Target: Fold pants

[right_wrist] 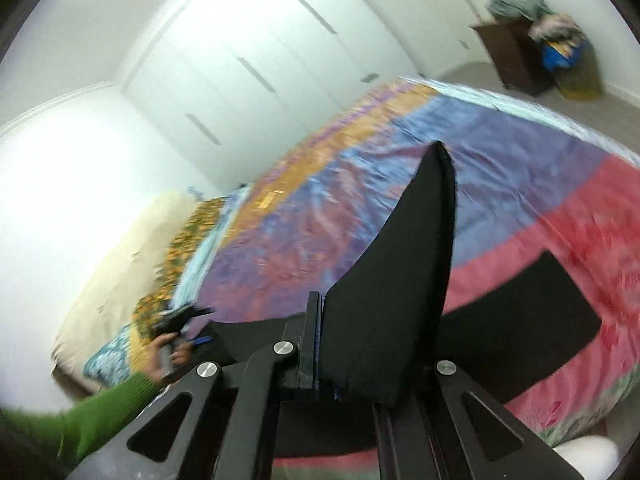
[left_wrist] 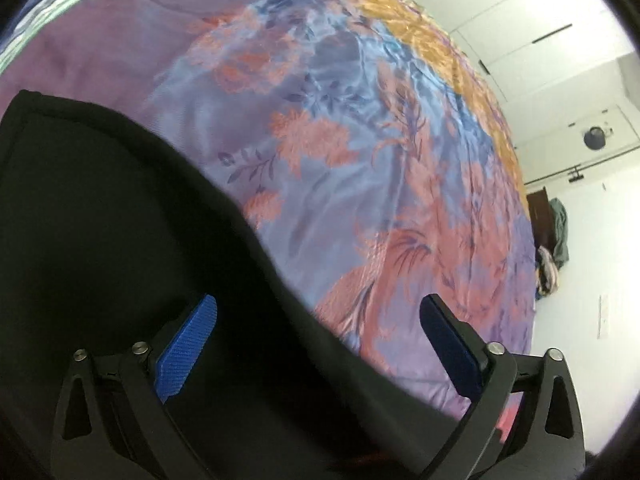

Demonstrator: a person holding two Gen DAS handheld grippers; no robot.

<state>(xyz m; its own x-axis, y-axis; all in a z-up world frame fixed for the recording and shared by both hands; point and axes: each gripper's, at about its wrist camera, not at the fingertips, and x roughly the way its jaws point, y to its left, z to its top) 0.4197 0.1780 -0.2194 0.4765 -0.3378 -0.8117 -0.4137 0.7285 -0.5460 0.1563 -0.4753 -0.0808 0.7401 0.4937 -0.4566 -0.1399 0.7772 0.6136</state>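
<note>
The right gripper (right_wrist: 320, 344) is pinching a fold of the black pants (right_wrist: 400, 280), lifting it off the bedspread (right_wrist: 520, 160) — presumably to fold it toward twelve o'clock. The left gripper (left_wrist: 316, 344) is hanging wide open over the pants' edge, gripping nothing. No writing is showing.

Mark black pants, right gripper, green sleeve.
black pants (right_wrist: 384, 280): right wrist view, on the raised fold of cloth.
right gripper (right_wrist: 316, 344): right wrist view, at the shut fingertips pinching the pants.
green sleeve (right_wrist: 116, 408): right wrist view, on the cuff near the hand.
</note>
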